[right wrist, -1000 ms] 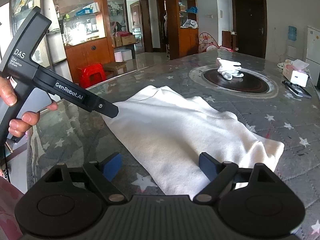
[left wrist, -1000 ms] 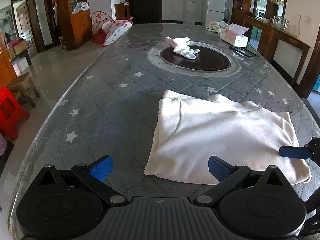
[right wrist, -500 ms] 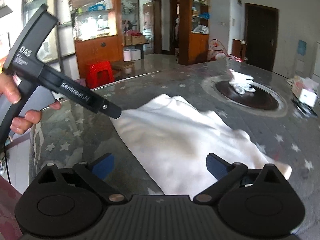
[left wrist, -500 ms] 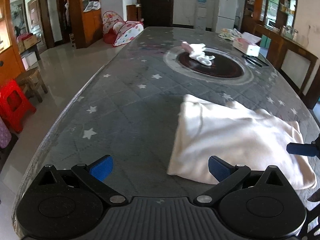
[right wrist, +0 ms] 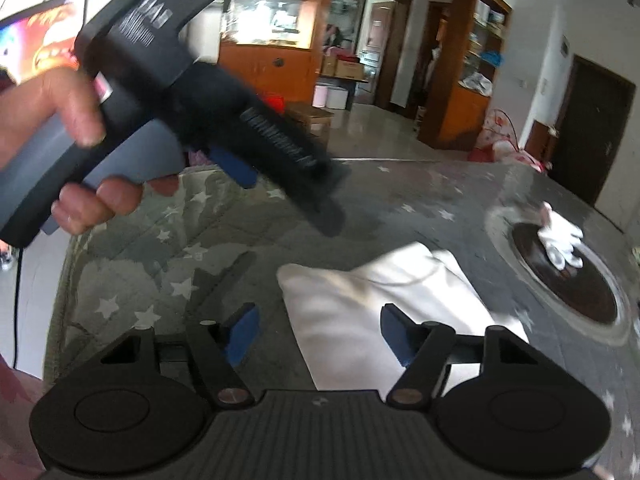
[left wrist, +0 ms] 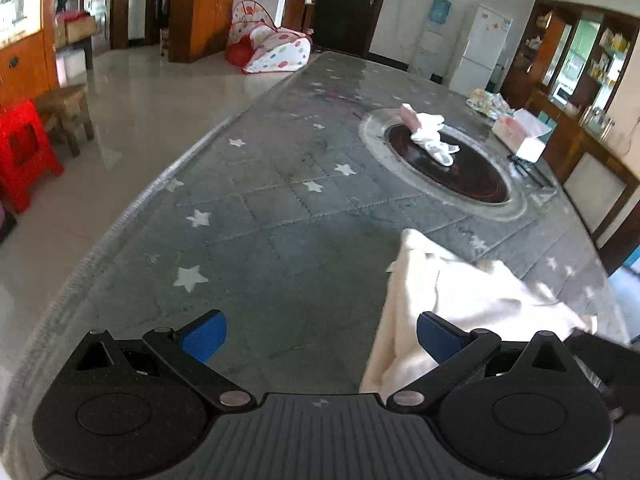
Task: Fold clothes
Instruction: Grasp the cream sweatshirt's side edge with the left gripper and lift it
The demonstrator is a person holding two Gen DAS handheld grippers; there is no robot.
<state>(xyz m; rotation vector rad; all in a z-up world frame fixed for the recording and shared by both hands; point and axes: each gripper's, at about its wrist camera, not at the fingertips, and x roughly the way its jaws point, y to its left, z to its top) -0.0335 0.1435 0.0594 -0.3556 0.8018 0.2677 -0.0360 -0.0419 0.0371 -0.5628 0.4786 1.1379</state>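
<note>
Star-printed grey quilting covers the long counter [left wrist: 280,216], with a dark round inset [left wrist: 448,172] far along it carrying a small white cloth [left wrist: 432,140].

Left wrist view: the left gripper [left wrist: 318,338] hangs over bare quilting with its blue fingers [left wrist: 202,338] spread wide and nothing between them. The cream garment [left wrist: 472,304], the task's thing, lies folded on the near right part of the counter; its left edge passes just by the right-hand finger, and whether it touches cannot be told. A dark blurred shape at the lower right edge cannot be identified.

Right wrist view: the right gripper [right wrist: 318,334] points down at the near end of the garment [right wrist: 372,312], and its fingers [right wrist: 396,336] are closing from a middling gap. Cloth lies in the space between them, yet the pads do not appear to press on it. A hand [right wrist: 72,152] carries the left gripper's body, blurred, above the counter at upper left.

Judged step: taking hold of the near edge for another fold. Done well, the fingers should bite all layers together near a corner, low against the quilting, and the left gripper should take the matching corner before any lift, so the fold stays square.
</note>
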